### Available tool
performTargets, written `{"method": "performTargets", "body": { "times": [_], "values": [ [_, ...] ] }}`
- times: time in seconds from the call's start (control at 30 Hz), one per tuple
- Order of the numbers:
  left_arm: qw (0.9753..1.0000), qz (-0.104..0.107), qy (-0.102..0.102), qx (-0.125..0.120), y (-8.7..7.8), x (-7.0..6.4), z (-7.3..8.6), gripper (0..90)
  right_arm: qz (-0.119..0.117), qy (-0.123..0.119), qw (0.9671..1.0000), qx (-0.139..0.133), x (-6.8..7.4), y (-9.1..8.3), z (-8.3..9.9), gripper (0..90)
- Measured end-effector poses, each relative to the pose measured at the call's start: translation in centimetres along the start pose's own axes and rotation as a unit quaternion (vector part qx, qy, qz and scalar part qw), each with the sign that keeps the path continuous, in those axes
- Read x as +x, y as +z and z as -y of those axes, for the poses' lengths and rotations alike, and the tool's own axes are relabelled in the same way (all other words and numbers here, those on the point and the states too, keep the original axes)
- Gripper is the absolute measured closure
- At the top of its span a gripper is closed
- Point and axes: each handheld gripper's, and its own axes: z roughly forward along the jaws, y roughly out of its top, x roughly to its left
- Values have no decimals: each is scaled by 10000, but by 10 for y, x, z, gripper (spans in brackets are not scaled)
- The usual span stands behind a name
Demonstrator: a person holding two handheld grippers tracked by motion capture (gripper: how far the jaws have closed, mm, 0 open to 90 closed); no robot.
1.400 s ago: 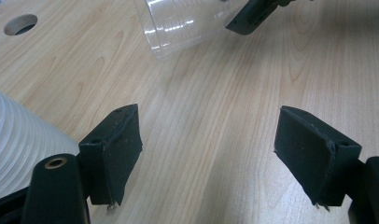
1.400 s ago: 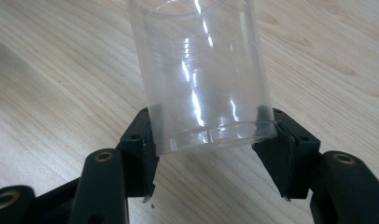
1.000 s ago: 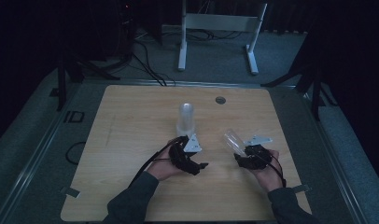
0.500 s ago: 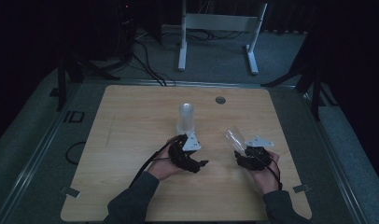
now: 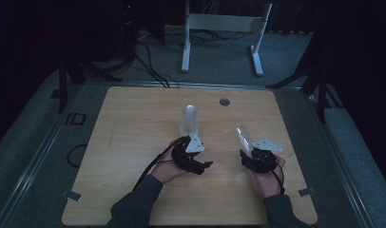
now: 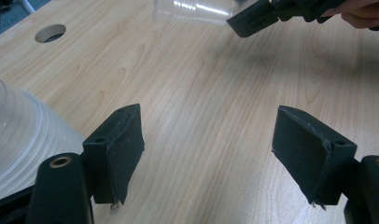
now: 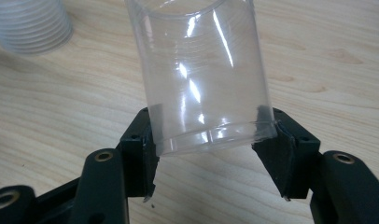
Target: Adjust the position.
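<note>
A stack of clear plastic cups (image 5: 189,118) stands upside down near the middle of the wooden table (image 5: 134,123). My left gripper (image 5: 204,164) lies just in front of it, open, with nothing between its fingers (image 6: 120,149); the stack (image 6: 17,140) is just outside its left jaw. To the right, my right gripper (image 5: 247,153) is shut on the rim end of a single clear cup (image 5: 241,135), which tilts up and away. In the right gripper view the cup (image 7: 201,79) is pinched between both pads, and the stack (image 7: 31,21) stands at the upper left.
A round cable hole (image 5: 224,101) sits in the table's far side, also in the left gripper view as a hole (image 6: 50,33). A white metal stand (image 5: 219,28) and cables (image 5: 148,66) are on the floor behind the table. Bare wood lies to the left.
The right gripper has shifted slightly with its cup, which now tilts a little more upright. The left gripper has hardly moved.
</note>
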Motion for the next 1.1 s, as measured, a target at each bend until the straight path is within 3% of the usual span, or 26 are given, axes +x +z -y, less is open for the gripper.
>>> {"method": "performTargets", "body": {
  "times": [0.57,1.1],
  "values": [
    [9997,-81,-189,-123,-1,4,-1,245,371,248,9979,-460,-3,-6,3,421],
    [9993,-96,-316,-199,-2,6,-3,246,642,543,9933,-791,-4,-9,5,421]
  ]
}}
